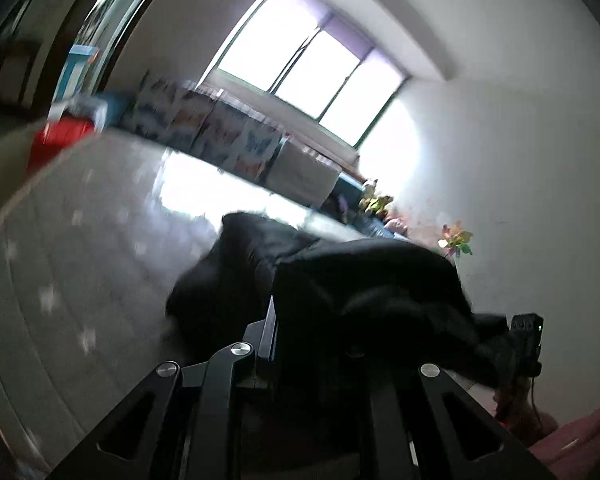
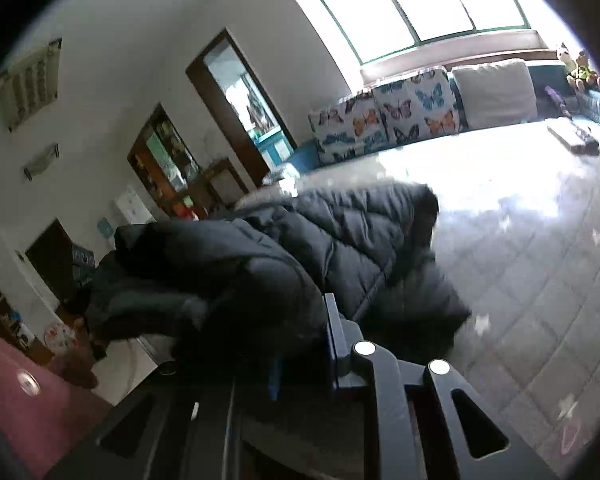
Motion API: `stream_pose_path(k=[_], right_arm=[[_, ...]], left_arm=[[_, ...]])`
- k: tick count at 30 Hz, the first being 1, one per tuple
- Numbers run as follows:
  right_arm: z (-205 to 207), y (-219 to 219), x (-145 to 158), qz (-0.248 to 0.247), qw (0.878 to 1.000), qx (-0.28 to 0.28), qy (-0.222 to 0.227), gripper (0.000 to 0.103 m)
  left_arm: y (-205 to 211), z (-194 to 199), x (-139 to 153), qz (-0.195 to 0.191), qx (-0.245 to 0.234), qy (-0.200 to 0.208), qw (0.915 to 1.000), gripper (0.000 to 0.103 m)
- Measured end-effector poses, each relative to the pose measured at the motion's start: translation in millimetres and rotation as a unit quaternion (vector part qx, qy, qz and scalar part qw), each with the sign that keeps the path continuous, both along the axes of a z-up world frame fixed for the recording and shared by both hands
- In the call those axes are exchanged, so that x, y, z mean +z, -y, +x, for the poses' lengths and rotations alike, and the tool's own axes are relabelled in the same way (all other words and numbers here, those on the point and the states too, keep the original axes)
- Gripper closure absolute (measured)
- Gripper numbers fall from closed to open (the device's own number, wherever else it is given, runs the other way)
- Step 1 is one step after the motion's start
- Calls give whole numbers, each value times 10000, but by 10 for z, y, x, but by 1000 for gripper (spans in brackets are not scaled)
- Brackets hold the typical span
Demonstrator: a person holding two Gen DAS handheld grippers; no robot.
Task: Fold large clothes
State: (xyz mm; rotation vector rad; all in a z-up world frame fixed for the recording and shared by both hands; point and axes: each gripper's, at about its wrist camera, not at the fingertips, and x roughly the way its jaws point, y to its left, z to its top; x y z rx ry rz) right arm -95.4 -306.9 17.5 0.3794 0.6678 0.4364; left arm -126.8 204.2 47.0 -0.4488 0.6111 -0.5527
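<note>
A black quilted puffer jacket (image 1: 364, 276) lies bunched at the near edge of a grey star-patterned bed (image 1: 80, 260). My left gripper (image 1: 312, 320) is shut on a fold of it; one finger (image 1: 273, 328) shows and the cloth hides the other. At the right, the other gripper (image 1: 526, 336) sticks out from under the fabric. In the right wrist view the jacket (image 2: 340, 240) stretches across the bed (image 2: 540, 280) and drapes over my right gripper (image 2: 296, 332), which is shut on the cloth. Only its right finger (image 2: 332, 324) is visible.
Butterfly-print pillows (image 2: 388, 116) and a white pillow (image 2: 496, 92) line the bed's far side under a bright window (image 1: 312, 68). A flat dark object (image 2: 572, 138) lies on the bed at far right. A pink sleeve (image 2: 20, 400) is at the lower left.
</note>
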Motion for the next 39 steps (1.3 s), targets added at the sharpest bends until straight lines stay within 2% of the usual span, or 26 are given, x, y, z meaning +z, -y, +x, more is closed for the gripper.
stream_pose_path(k=[4,8,11,16,21,24,27,30,34,36,39], right_arm=[[121,-49,-165,-174,9996,138,-184,82],[162,-20,-138,-217,9993,233,-206,82],[97,-4,-138,-231,9991,281,-216,82],[-83,-80,-157,-584,9977,309,-169,82],[-136,-152,-150,-926,9953,243,-125,82],[-189,-211,-152,-1184,9926,233,-97,82],[-226,-234,-170,-1299,9912,225,-95,83],[-231,-228,-191,-1300,9913,203,-89,82],[-267,-247,-200,-1389,9901,191,-53,82],[-279,-274,-198,-1493,9886,185,-28,82],[-303,-302,-190,-1597,9870,188,2,82]], left_arm=[[-114,-66,-410,6,312,-630,9975,89],[-411,-182,-600,-373,708,-996,9918,90],[-576,-255,-492,-197,995,-922,9906,90],[-556,-366,30,395,1085,-428,9924,90],[-55,-340,645,626,510,141,9966,88],[453,-41,970,763,5,135,9970,88],[1039,268,1118,797,-510,-46,9955,88],[1622,694,1128,744,-914,-473,9919,88],[2321,1192,968,967,-1359,-954,9814,88],[2528,1355,788,1001,-1432,-1255,9766,88],[2747,1801,480,1193,-1497,-1589,9686,88]])
